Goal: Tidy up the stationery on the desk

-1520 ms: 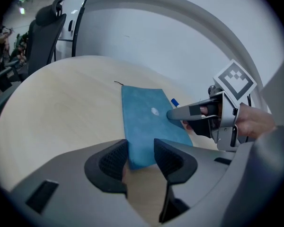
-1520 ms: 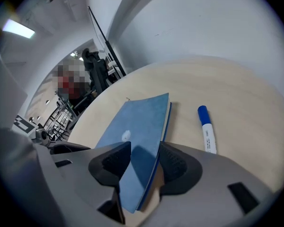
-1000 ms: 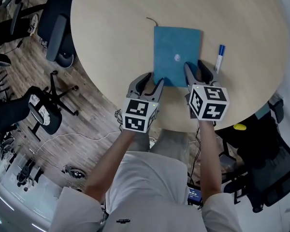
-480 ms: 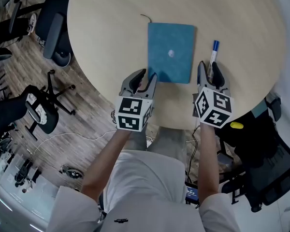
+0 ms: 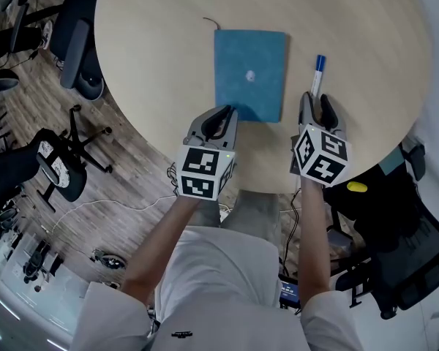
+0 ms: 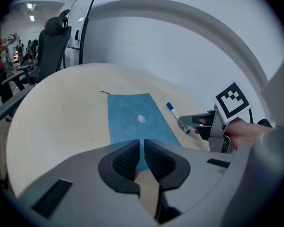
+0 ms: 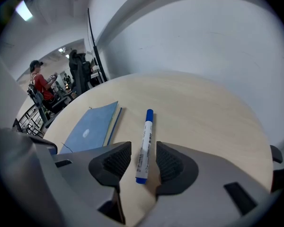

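While the person stood at the near rim of a round pale wooden desk (image 5: pixel 154 72), both tongs pointed steeply down at it. The left gripper (image 5: pixel 225 113) had just been closing: its jaws were pressed almost together, with only a thin slit left and nothing visibly gripped. Its tips sat at the near left corner of a blue notebook (image 5: pixel 250 75); whether they touched it could not be told. The right gripper (image 5: pixel 316 102) had its jaws spread wide on either side of the near end of a marker pen (image 5: pixel 317 75), with the pads clear of the barrel. The pen lay flat just right of the notebook, its long axis running away from the person and its blue cap at the far end. The notebook lay flat and closed, its long side running the same way, with a thin dark cord (image 5: pixel 211 23) trailing from its far left corner.
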{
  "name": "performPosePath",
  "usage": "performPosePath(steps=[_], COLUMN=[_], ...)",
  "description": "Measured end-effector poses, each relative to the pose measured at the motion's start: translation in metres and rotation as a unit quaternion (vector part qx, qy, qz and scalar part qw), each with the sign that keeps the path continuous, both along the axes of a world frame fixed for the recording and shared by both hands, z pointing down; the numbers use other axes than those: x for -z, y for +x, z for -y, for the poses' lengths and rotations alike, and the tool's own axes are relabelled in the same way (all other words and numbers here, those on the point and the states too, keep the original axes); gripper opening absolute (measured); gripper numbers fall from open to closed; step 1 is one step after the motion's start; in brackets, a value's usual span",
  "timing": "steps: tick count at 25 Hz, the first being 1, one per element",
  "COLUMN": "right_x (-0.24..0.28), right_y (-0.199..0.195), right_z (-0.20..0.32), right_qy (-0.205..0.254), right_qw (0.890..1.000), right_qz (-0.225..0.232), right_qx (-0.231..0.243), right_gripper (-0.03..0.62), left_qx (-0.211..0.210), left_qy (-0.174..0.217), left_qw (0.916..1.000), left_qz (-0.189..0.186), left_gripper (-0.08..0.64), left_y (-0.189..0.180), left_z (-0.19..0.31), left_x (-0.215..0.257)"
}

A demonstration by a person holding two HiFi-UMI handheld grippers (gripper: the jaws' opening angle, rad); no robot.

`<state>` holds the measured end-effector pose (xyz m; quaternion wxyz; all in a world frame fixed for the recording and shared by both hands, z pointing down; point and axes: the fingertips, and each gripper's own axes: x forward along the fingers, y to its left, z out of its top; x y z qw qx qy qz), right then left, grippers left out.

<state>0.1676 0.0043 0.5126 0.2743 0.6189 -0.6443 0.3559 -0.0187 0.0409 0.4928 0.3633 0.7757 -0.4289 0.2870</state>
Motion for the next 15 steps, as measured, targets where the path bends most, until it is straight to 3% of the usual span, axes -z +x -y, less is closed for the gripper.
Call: performPosePath(steps=[3, 6, 15], right_x=[-0.005, -0.009, -0.001], right_y=[0.001, 0.001, -0.013], right_z=[-0.003, -0.007, 0.000], right_qy=[-0.012, -0.026, -0.015], right_qw=[1.000, 1.000, 0.999], right_qz=[-0.004, -0.005, 0.022], right_qx=[0.005, 0.013, 0.036], right_gripper=[0.170, 0.094, 0.091], left_qx=[-0.013, -0.018, -0.014], left_qy=[-0.012, -0.015, -0.016], left_qw=[0.9998, 0.9997, 0.9998], left_qz=[-0.004, -0.002, -0.001], left_gripper=[0.044, 0.044, 0.044], left_y=[0.007, 0.009, 0.007], left_z=[-0.005, -0.007, -0.003], left_x=[-0.004, -0.006, -0.007])
